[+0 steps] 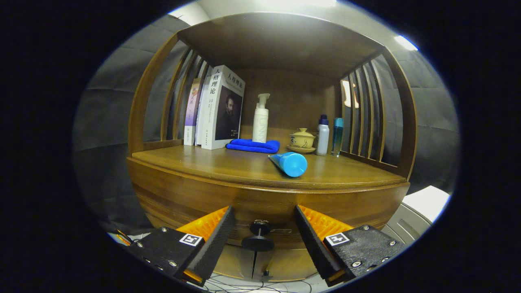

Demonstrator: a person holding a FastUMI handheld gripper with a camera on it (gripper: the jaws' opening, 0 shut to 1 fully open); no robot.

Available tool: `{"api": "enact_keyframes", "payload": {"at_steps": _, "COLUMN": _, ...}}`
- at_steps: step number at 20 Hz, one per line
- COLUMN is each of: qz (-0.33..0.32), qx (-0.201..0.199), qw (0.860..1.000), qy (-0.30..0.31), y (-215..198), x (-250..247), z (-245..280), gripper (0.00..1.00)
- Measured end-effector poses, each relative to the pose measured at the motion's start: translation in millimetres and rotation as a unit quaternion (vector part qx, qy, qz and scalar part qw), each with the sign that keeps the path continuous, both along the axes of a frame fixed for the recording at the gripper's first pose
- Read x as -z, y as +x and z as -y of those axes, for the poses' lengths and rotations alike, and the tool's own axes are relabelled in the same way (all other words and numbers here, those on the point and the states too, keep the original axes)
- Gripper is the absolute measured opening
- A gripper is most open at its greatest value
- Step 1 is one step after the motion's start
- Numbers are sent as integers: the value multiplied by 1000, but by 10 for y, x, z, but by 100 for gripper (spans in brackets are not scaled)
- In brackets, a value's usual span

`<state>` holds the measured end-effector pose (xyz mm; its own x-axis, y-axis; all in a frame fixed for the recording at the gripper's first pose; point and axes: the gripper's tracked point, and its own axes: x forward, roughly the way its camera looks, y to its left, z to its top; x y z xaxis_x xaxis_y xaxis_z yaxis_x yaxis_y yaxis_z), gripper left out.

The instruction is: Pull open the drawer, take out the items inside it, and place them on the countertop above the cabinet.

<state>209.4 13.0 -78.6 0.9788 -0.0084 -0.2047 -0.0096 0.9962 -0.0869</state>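
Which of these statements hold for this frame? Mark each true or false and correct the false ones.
1. The gripper is open, its fingers on either side of the drawer knob without touching it. True.
2. The drawer is already pulled open. False: its front sits flush with the cabinet.
3. The blue tube stands upright on the countertop. False: it lies on its side, cap toward the camera.
4. The white pump bottle stands right behind the folded blue cloth. True.
5. The books stand beside the lidded cup. False: they are at the far end of the shelf from it, with the pump bottle between.
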Motion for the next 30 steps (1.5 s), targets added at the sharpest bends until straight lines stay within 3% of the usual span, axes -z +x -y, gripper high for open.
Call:
{"api": "enact_keyframes", "payload": {"at_steps": 13, "qz": 75, "qx": -2, "qw": 997, "qy": 11, "y": -1160, "x": -1219, "z": -41, "gripper": 94}}
{"api": "enact_keyframes", "payload": {"at_steps": 20, "qz": 87, "qx": -7, "qw": 995, "qy": 46, "y": -1760, "x": -1161, "z": -69, "gripper": 94}}
{"api": "enact_keyframes", "payload": {"at_steps": 30, "qz": 88, "qx": -19, "qw": 995, "qy": 34, "y": -1995, "x": -846, "z": -163, "gripper": 95}}
